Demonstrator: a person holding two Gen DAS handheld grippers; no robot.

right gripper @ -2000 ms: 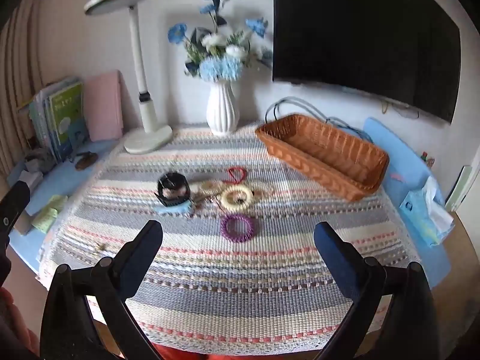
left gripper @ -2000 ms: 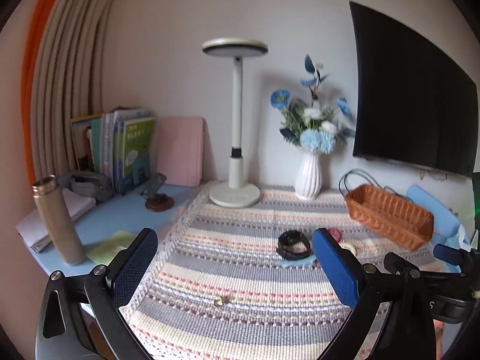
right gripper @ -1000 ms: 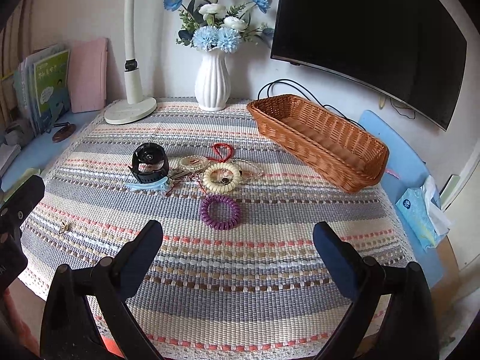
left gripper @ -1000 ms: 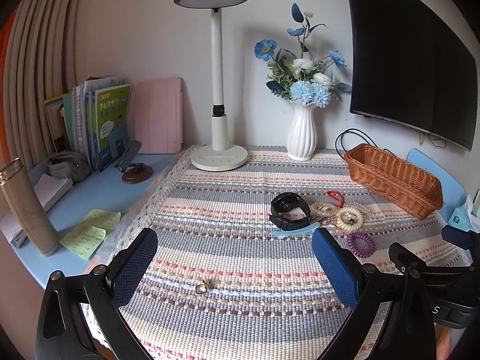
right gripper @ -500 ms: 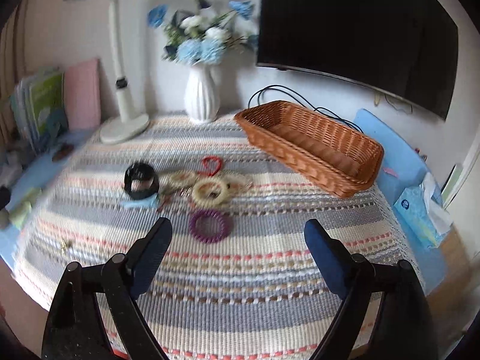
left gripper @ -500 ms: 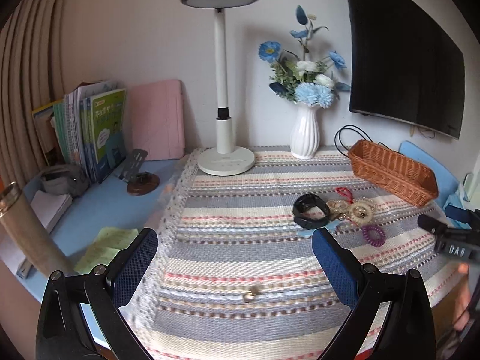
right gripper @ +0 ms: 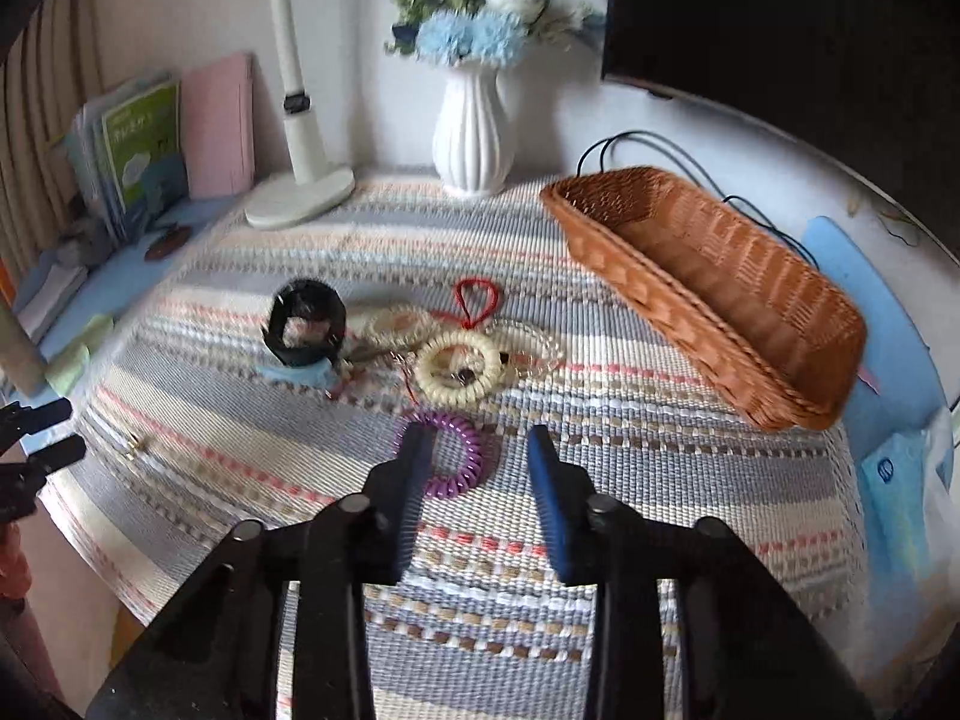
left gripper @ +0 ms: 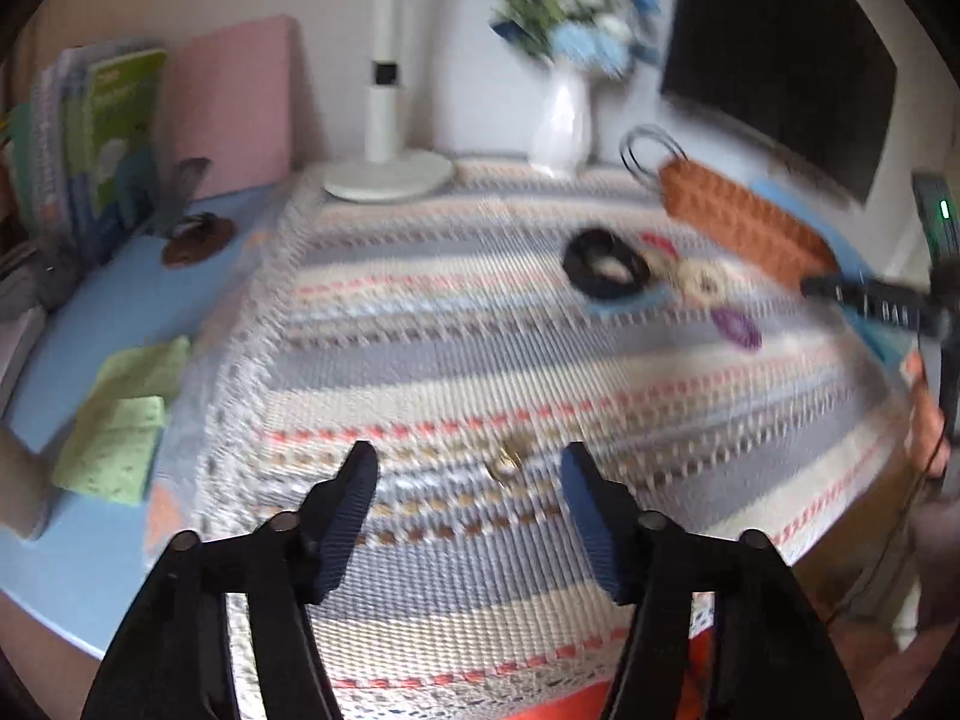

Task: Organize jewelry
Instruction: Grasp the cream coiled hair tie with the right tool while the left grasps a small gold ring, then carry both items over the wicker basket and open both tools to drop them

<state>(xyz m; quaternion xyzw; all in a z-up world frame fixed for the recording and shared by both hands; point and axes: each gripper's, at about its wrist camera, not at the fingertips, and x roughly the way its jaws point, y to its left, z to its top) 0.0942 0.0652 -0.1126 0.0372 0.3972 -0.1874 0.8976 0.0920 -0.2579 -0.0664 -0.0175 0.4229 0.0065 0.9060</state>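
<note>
My right gripper (right gripper: 480,450) hovers low over a purple coil band (right gripper: 472,450) on the striped cloth. Its jaws are closing, the left finger covers the band's left side, and the pads do not press on it. Beyond lie a cream coil ring (right gripper: 459,369), a black watch (right gripper: 306,330), a red cord loop (right gripper: 477,300) and a clear bead bracelet (right gripper: 534,348). The wicker basket (right gripper: 708,288) stands at the right. In the blurred left wrist view my left gripper (left gripper: 468,468) is closing just short of a small gold piece (left gripper: 510,456); nothing is between its pads.
A white lamp base (right gripper: 300,198) and a white vase (right gripper: 474,132) stand at the back. Books (right gripper: 138,144) and a pink folder (right gripper: 219,126) lean at the back left. Green notes (left gripper: 120,414) lie on the blue desk; a tissue pack (right gripper: 900,492) sits at the right.
Both grippers have dropped toward the cloth and their jaws have narrowed. The left one has neared the gold piece, the right one has come over the purple band.
</note>
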